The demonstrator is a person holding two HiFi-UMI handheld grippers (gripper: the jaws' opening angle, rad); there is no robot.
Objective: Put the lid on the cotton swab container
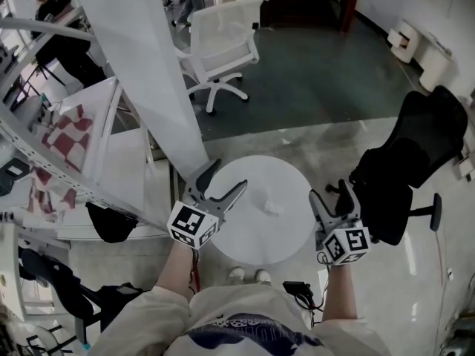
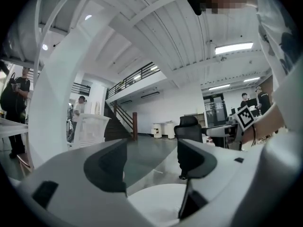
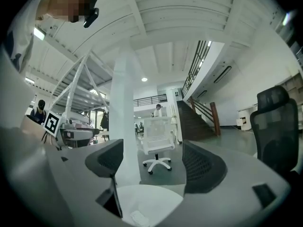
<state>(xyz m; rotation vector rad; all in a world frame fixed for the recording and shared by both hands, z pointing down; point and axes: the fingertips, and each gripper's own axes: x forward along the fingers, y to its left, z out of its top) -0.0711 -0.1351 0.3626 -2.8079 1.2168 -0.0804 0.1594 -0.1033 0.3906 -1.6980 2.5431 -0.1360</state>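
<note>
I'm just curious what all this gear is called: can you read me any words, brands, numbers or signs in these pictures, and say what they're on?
No readable words, brands or numbers anywhere.
Marker cube on the left gripper: a black-and-white square pattern, no letters.
Marker cube on the right gripper: the same kind of pattern.
Small white object on the round table: too small to show any print.

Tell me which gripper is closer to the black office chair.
Right. The right gripper is just beside the black office chair, at the right edge of the round table. The left gripper is on the table's far side from the chair, near the white pillar.
</note>
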